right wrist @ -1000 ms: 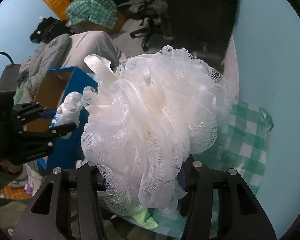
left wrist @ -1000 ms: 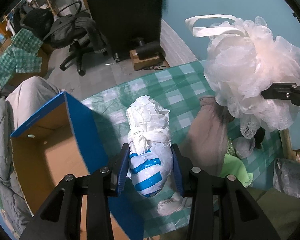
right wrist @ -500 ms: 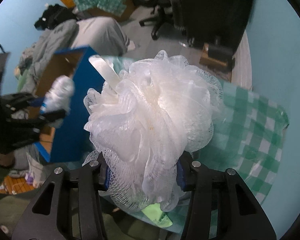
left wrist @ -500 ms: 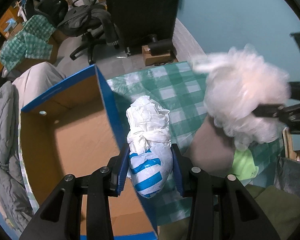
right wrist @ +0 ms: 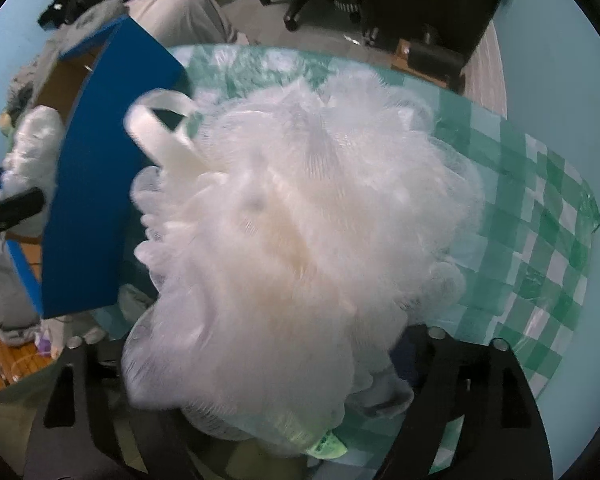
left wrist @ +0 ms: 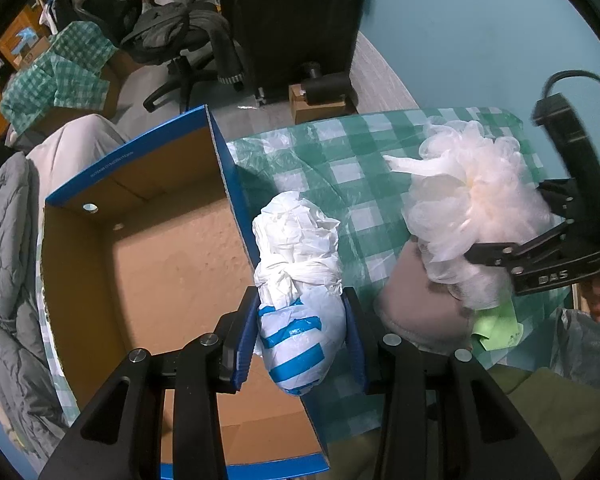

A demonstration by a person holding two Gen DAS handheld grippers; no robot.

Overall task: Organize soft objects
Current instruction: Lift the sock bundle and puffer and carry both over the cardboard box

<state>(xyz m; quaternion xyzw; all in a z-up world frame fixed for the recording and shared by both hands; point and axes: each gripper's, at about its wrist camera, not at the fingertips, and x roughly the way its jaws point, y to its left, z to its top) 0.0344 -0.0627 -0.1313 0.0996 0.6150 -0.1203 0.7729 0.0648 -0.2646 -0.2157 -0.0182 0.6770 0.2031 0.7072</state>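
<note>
Loofah (left wrist: 472,204) lowered; bag bundle (left wrist: 300,300) nearer box (left wrist: 132,184).

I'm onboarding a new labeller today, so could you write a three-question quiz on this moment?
1. True or false: the left claw grips a knotted white plastic bag with blue stripes.
2. What does the right claw hold? A) grey cloth B) fluffy white mesh bath sponge C) green paper
3. Fill in: the blue cardboard box with a brown inside stands on the ____ checked tablecloth.

Key: 1 true; 2 B; 3 green-and-white
</note>
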